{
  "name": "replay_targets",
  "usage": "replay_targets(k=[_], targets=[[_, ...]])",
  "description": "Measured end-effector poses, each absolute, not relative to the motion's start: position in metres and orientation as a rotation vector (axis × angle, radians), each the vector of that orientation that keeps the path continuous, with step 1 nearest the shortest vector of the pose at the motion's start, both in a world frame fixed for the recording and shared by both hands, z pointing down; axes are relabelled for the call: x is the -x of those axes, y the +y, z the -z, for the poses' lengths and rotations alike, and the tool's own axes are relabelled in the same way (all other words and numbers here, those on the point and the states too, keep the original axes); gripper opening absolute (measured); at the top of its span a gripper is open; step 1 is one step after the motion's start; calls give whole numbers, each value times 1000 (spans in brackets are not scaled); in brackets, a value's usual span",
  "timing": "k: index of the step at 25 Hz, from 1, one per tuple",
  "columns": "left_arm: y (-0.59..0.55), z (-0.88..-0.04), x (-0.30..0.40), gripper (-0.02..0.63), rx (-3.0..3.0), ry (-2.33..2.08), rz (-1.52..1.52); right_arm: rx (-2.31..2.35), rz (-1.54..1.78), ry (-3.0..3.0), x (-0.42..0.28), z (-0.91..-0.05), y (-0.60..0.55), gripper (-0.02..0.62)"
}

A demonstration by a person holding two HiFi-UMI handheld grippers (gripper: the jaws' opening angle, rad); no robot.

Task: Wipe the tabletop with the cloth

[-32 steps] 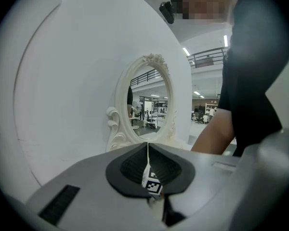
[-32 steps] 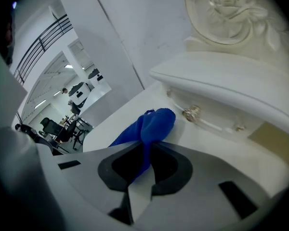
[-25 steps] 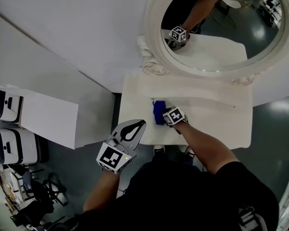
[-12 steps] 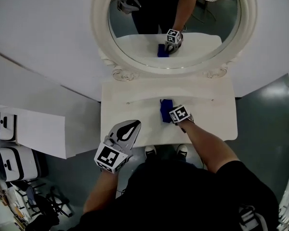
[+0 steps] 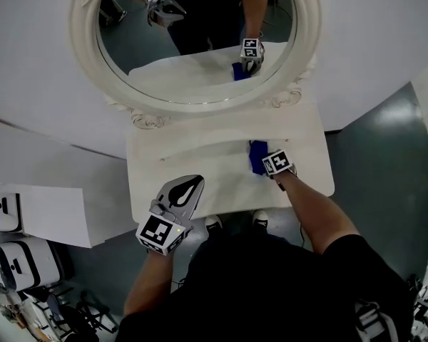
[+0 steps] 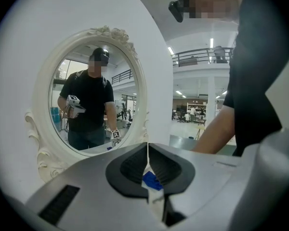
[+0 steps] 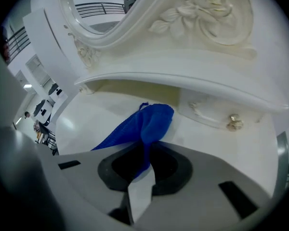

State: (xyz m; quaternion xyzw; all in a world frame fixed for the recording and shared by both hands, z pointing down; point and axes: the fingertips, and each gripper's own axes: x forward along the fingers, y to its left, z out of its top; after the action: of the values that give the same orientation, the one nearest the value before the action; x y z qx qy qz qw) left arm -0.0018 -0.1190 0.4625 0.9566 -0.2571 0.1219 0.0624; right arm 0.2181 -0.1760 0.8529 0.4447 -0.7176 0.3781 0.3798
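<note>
cloth (image 5: 256, 155), blue, lies on the right part of the white tabletop (image 5: 200, 164), clenched in the right gripper (image 5: 266, 164); left gripper (image 5: 195, 184) hangs over the near left edge, jaws pressed together, empty.

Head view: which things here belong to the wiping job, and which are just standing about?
In the job: blue cloth, right gripper shut on it, tabletop.
Standing about: oval mirror, left gripper shut and empty, white cases on the floor.
</note>
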Motion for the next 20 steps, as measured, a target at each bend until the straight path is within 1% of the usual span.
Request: replay_targets(k=[7,20], targets=[[-115,-464,-40,14,-2903,-711,-380,-1231,-985,-1757,-312,-852,-154,37],[-107,-465,-91,14,-2910,-653,-387,-1422,-1022,-1636,-437,-850,-123,37]])
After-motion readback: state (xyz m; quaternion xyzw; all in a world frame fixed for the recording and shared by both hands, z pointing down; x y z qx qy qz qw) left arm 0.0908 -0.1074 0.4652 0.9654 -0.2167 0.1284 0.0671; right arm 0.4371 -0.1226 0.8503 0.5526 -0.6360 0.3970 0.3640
